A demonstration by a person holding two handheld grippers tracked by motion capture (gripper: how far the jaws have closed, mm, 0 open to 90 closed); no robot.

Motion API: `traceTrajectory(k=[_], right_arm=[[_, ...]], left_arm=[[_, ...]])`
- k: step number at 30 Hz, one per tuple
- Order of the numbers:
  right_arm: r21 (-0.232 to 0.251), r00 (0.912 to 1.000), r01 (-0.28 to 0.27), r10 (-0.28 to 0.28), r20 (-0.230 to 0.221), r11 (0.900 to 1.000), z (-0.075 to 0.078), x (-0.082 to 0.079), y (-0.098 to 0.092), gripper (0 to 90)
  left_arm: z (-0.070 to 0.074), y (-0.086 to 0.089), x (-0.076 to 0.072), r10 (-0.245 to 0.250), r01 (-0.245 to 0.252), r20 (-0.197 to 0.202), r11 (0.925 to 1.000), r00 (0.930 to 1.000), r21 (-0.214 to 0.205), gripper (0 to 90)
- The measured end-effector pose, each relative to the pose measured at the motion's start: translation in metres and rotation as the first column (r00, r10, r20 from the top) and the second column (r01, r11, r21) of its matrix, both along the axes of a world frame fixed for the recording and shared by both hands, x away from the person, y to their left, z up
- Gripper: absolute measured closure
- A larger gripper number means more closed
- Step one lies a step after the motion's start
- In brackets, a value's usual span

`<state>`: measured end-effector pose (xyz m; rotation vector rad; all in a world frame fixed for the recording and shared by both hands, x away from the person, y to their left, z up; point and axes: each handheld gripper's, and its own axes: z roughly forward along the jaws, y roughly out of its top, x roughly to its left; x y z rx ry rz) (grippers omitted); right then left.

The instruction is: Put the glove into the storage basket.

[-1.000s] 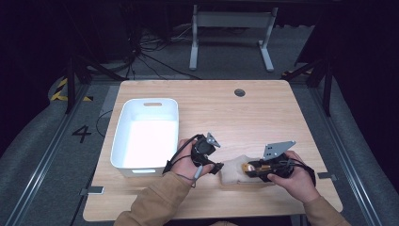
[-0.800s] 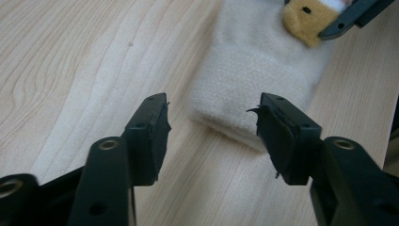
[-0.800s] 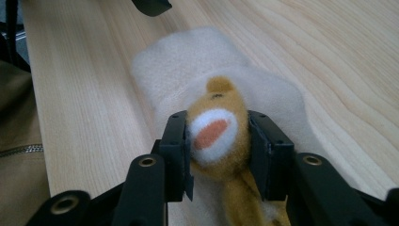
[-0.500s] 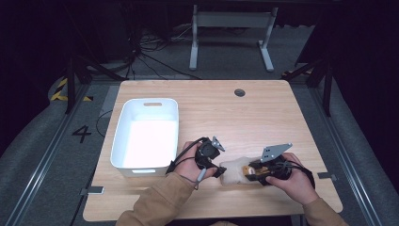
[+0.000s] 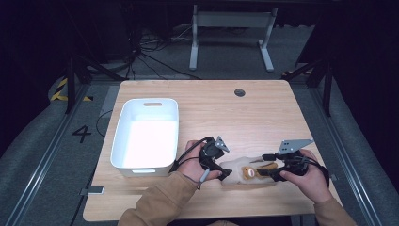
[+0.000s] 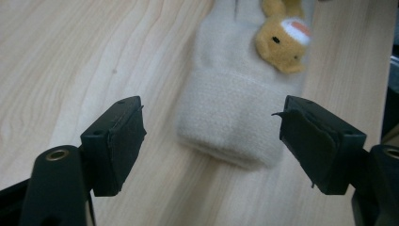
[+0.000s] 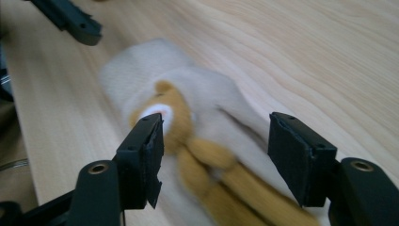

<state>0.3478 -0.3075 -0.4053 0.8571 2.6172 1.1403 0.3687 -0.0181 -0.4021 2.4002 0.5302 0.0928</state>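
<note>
Cream knitted glove with a yellow plush animal (image 5: 249, 175) lies flat, lower centre of the wooden tabletop (image 5: 263, 117). Left gripper (image 6: 211, 136) and right gripper (image 7: 216, 146) have just been opening, jaws apart, nothing pinched; re-grip cuff squarely.

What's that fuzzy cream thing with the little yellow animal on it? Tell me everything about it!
It looks like a cream fleece glove with a ribbed cuff and a small yellow plush animal with long arms sewn on top. It lies flat on the wooden table near the front edge, right of the white bin. Both tools' jaws stand open at its two ends, not pinching it.
</note>
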Motion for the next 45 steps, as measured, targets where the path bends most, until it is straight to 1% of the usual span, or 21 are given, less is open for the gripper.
traceTrajectory(k=[2, 5, 8, 9, 14, 16, 18, 23, 24, 25, 26, 28, 29, 32, 34, 35, 36, 39, 41, 43, 45], right_arm=[[0.007, 0.9990, 0.043, -0.043, 0.007, 0.9990, 0.002, 0.001, -0.012, 35.3], [0.007, 0.9979, 0.063, -0.063, 0.012, 0.9980, 0.003, 0.001, -0.019, 35.1], [0.008, 0.9963, 0.083, -0.083, 0.020, 0.9965, 0.005, 0.002, -0.027, 36.7], [0.014, 0.9953, 0.093, -0.093, 0.027, 0.9956, 0.005, 0.002, -0.032, 37.5], [0.029, 0.9921, 0.123, -0.123, 0.022, 0.9920, 0.003, 0.003, -0.043, 37.4], [0.033, 0.9896, 0.143, -0.143, 0.014, 0.9892, 0.001, 0.005, -0.048, 34.3], [0.026, 0.9837, 0.179, -0.179, 0.014, 0.9836, -0.002, 0.007, -0.055, 30.4], [0.007, 0.9763, 0.216, -0.216, 0.015, 0.9764, -0.007, 0.012, -0.063, 22.3], [-0.010, 0.9731, 0.230, -0.230, 0.010, 0.9731, -0.008, 0.014, -0.065, 23.3], [-0.045, 0.9671, 0.250, -0.251, -0.038, 0.9673, -0.010, 0.016, -0.070, 25.6], [-0.040, 0.9683, 0.243, -0.245, -0.050, 0.9692, -0.012, 0.016, -0.072, 24.8], [-0.043, 0.9662, 0.250, -0.253, -0.052, 0.9672, -0.014, 0.016, -0.073, 26.5], [-0.064, 0.9617, 0.265, -0.269, -0.055, 0.9621, -0.018, 0.018, -0.076, 26.1], [-0.062, 0.9583, 0.278, -0.281, -0.050, 0.9585, -0.020, 0.019, -0.078, 29.5], [-0.078, 0.9567, 0.284, -0.288, -0.041, 0.9555, -0.022, 0.021, -0.081, 30.8], [-0.087, 0.9540, 0.293, -0.297, -0.041, 0.9522, -0.023, 0.021, -0.082, 32.2], [-0.099, 0.9465, 0.311, -0.317, -0.059, 0.9453, -0.023, 0.021, -0.085, 35.7], [-0.120, 0.9461, 0.313, -0.320, -0.047, 0.9421, -0.023, 0.021, -0.088, 38.0], [-0.116, 0.9515, 0.297, -0.304, -0.045, 0.9477, -0.023, 0.020, -0.091, 44.2], [-0.123, 0.9525, 0.296, -0.302, -0.038, 0.9474, -0.023, 0.020, -0.091, 44.5], [-0.128, 0.9581, 0.279, -0.285, -0.029, 0.9517, -0.023, 0.020, -0.091, 49.4]], left_arm=[[0.001, -0.002, -0.003, -0.001, 0.001, 0.026, 1.0000, 0.9997, 0.004, 24.2], [0.002, -0.002, -0.004, -0.007, 0.006, 0.040, 0.9999, 0.9992, 0.012, 29.3], [0.001, -0.003, -0.004, -0.019, 0.019, 0.024, 0.9998, 0.9995, 0.009, 33.7], [0.001, -0.003, -0.003, -0.018, 0.018, -0.002, 0.9998, 0.9998, 0.003, 35.3], [0.003, -0.006, -0.004, -0.030, 0.029, -0.011, 0.9995, 0.9995, -0.010, 36.1], [0.003, -0.007, -0.004, -0.034, 0.034, -0.010, 0.9993, 0.9994, -0.011, 36.6], [0.004, -0.007, -0.004, -0.043, 0.042, -0.016, 0.9983, 0.9990, -0.041, 36.7], [0.005, -0.008, -0.004, -0.042, 0.042, 0.004, 0.9984, 0.9991, -0.038, 37.6], [0.005, -0.009, -0.005, -0.050, 0.050, 0.011, 0.9983, 0.9987, -0.029, 37.8], [0.006, -0.010, -0.005, -0.060, 0.061, 0.020, 0.9979, 0.9980, -0.023, 37.9], [0.006, -0.011, -0.005, -0.075, 0.076, 0.021, 0.9965, 0.9969, -0.035, 38.2], [0.006, -0.012, -0.005, -0.085, 0.085, 0.013, 0.9956, 0.9963, -0.038, 39.4], [0.007, -0.013, -0.006, -0.078, 0.078, -0.003, 0.9957, 0.9969, -0.049, 38.9], [0.008, -0.015, -0.005, -0.075, 0.074, -0.014, 0.9955, 0.9971, -0.059, 36.6], [0.009, -0.017, -0.006, -0.079, 0.078, -0.015, 0.9958, 0.9968, -0.048, 35.0], [0.009, -0.018, -0.006, -0.092, 0.091, -0.011, 0.9951, 0.9957, -0.038, 35.0], [0.009, -0.020, -0.007, -0.100, 0.099, -0.010, 0.9947, 0.9950, -0.028, 32.7], [0.010, -0.023, -0.009, -0.125, 0.124, -0.016, 0.9921, 0.9921, -0.017, 31.7], [0.009, -0.026, -0.008, -0.126, 0.125, -0.015, 0.9918, 0.9920, -0.027, 27.3], [0.009, -0.027, -0.007, -0.128, 0.128, -0.013, 0.9914, 0.9917, -0.028, 26.1], [0.008, -0.031, -0.007, -0.146, 0.146, -0.007, 0.9887, 0.9893, -0.036, 22.7]])
